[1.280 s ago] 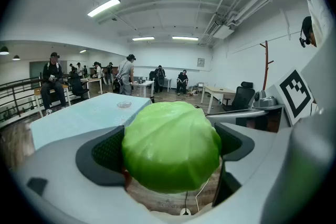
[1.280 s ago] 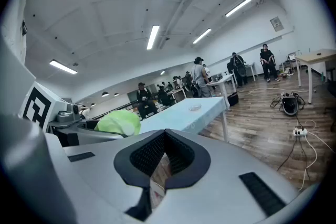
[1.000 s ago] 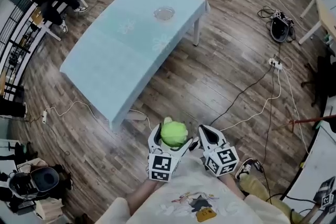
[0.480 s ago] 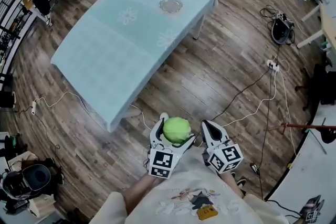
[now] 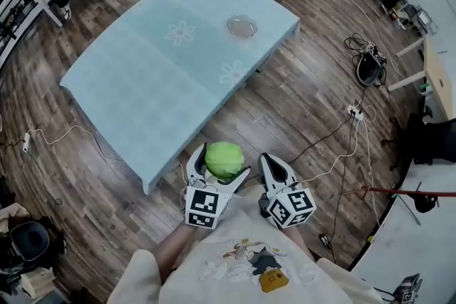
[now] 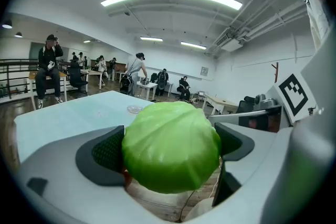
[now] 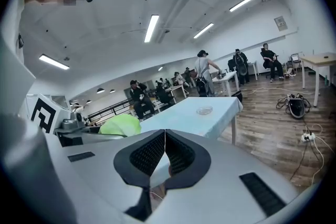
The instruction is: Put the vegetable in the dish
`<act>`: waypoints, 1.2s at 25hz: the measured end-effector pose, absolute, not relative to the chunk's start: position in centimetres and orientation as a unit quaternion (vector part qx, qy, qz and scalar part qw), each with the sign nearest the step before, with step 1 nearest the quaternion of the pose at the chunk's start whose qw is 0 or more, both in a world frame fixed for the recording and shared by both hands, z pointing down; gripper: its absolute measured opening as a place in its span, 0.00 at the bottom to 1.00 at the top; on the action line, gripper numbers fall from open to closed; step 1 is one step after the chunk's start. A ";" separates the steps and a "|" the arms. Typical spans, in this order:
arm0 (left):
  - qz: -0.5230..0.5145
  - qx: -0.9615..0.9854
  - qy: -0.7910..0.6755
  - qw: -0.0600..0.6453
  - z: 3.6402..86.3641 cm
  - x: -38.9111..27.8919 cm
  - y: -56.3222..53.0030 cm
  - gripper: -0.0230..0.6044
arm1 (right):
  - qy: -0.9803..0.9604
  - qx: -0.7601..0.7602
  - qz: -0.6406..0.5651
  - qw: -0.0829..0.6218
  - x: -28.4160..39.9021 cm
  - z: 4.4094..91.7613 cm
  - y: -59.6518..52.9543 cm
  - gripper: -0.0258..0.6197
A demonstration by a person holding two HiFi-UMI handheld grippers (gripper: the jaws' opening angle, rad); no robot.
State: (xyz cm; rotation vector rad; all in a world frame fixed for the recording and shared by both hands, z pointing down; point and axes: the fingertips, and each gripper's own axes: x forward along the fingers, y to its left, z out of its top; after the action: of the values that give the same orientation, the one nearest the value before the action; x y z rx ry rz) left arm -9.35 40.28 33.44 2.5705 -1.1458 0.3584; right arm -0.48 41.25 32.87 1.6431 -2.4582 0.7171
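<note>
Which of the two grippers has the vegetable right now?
The left gripper: its jaws clamp the green cabbage. The right gripper is shut, empty.

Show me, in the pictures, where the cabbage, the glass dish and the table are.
cabbage (image 5: 224, 159): head view, middle of its green top.
glass dish (image 5: 242, 27): head view, centre of the dish.
table (image 5: 142, 89): head view, bare blue cloth.

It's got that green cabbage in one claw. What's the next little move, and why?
Probably carry the cabbage forward to the table: the left gripper holds it clamped, yet the glass dish sits near the table's far edge, well ahead of it.
</note>
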 end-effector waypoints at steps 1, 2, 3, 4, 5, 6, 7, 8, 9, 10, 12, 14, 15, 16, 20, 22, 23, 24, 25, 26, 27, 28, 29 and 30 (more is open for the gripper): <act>0.126 0.894 -0.402 0.153 33.5 -10.1 39.6 0.90 | -0.809 0.536 0.235 0.052 -1.2 32.8 40.8 0.08; 0.129 0.892 -0.403 0.158 33.6 -10.6 39.1 0.90 | -0.810 0.534 0.235 0.056 -1.7 32.6 40.5 0.08; 0.132 0.891 -0.403 0.163 33.8 -10.9 38.7 0.90 | -0.811 0.532 0.236 0.060 -1.9 32.5 40.3 0.08; 0.135 0.890 -0.403 0.167 34.0 -10.9 38.5 0.90 | -0.811 0.532 0.238 0.062 -1.7 32.4 39.9 0.08; 0.139 0.889 -0.403 0.169 34.1 -10.7 38.1 0.90 | -0.809 0.532 0.241 0.062 -1.3 32.5 39.5 0.08; 0.141 0.889 -0.402 0.169 34.2 -10.2 37.7 0.90 | -0.807 0.534 0.245 0.060 -0.8 32.6 39.0 0.08; 0.144 0.889 -0.401 0.169 34.3 -9.8 37.3 0.90 | -0.806 0.534 0.250 0.059 -0.3 32.9 38.5 0.08; 0.146 0.888 -0.401 0.169 34.4 -9.3 37.0 0.90 | -0.805 0.532 0.254 0.059 0.0 33.2 38.1 0.08; 0.148 0.887 -0.403 0.170 34.6 -9.0 36.6 0.90 | -0.807 0.528 0.258 0.061 0.2 33.5 37.7 0.08; 0.150 0.885 -0.406 0.173 34.9 -8.6 36.3 0.90 | -0.810 0.522 0.260 0.063 0.4 33.8 37.3 0.08; 0.156 0.879 -0.414 0.177 35.5 -7.6 35.3 0.90 | -0.819 0.507 0.262 0.063 1.1 34.3 36.1 0.08; 0.162 0.874 -0.421 0.178 35.9 -6.3 34.0 0.90 | -0.826 0.495 0.262 0.059 2.3 34.5 34.1 0.08; 0.163 0.872 -0.426 0.179 35.9 -5.6 33.2 0.90 | -0.829 0.490 0.263 0.056 3.0 34.5 32.9 0.08; 0.161 0.868 -0.434 0.180 35.7 -4.9 32.2 0.90 | -0.833 0.485 0.262 0.052 3.8 34.3 31.4 0.07; 0.147 0.856 -0.463 0.177 34.8 -2.0 28.1 0.90 | -0.851 0.465 0.241 0.035 7.1 32.6 25.8 0.08; 0.142 0.854 -0.473 0.166 34.4 0.1 25.8 0.90 | -0.855 0.462 0.234 0.031 9.5 32.3 23.6 0.08; 0.140 0.852 -0.476 0.164 34.2 1.1 24.7 0.90 | -0.854 0.464 0.234 0.029 10.9 32.4 22.7 0.08; 0.137 0.851 -0.479 0.166 34.0 2.2 23.7 0.90 | -0.852 0.466 0.236 0.028 12.2 32.4 22.0 0.08; 0.134 0.850 -0.481 0.167 33.8 3.3 22.9 0.90 | -0.851 0.468 0.237 0.025 13.5 32.4 21.5 0.08; 0.132 0.849 -0.483 0.167 33.6 4.3 22.2 0.90 | -0.850 0.469 0.238 0.022 14.7 32.3 21.0 0.08; 0.131 0.850 -0.484 0.165 33.4 5.2 21.7 0.90 | -0.850 0.470 0.239 0.018 15.6 32.3 20.6 0.08; 0.130 0.850 -0.484 0.162 33.3 5.9 21.3 0.90 | -0.849 0.470 0.240 0.016 16.3 32.5 20.3 0.08; 0.132 0.850 -0.484 0.160 33.3 6.4 20.9 0.90 | -0.849 0.470 0.243 0.014 16.8 32.8 19.9 0.08; 0.135 0.850 -0.484 0.160 33.4 6.9 20.6 0.90 | -0.848 0.469 0.248 0.014 17.1 33.1 19.6 0.08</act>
State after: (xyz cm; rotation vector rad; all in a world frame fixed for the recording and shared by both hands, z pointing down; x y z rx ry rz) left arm 6.93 20.57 33.39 2.4279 -1.3829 0.3854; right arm 17.14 19.56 33.14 1.4601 -2.6398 0.7729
